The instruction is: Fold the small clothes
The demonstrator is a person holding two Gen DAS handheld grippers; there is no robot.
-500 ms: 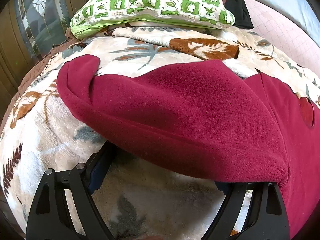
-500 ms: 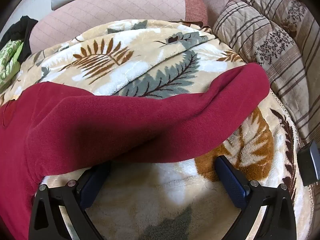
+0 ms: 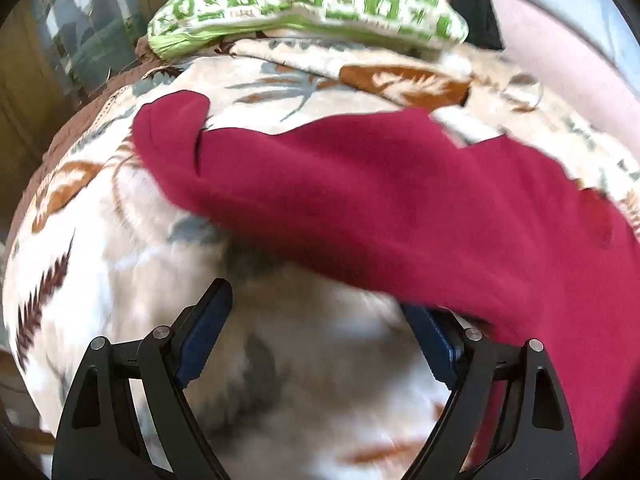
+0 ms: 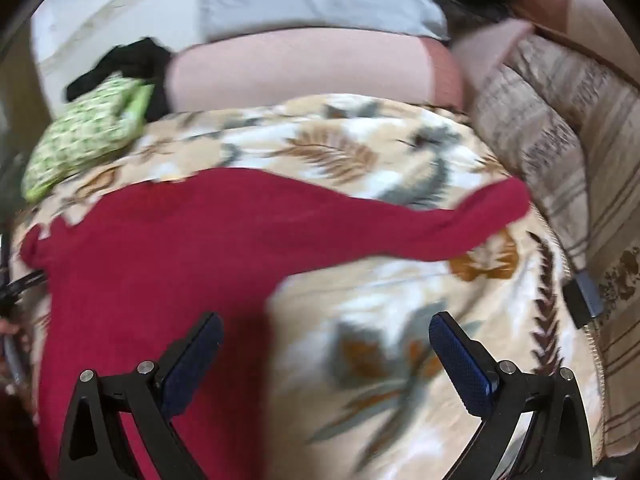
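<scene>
At the bottom of each wrist view, both grippers are spread wide and grasp nothing: left gripper (image 3: 316, 312), right gripper (image 4: 326, 334). Just beyond them a red garment (image 3: 400, 200) lies across the leaf-patterned blanket (image 3: 120, 264) on the bed, one sleeve (image 4: 492, 208) reaching right. Farther back, upper left, sits a green checked pillow (image 3: 304, 0).
</scene>
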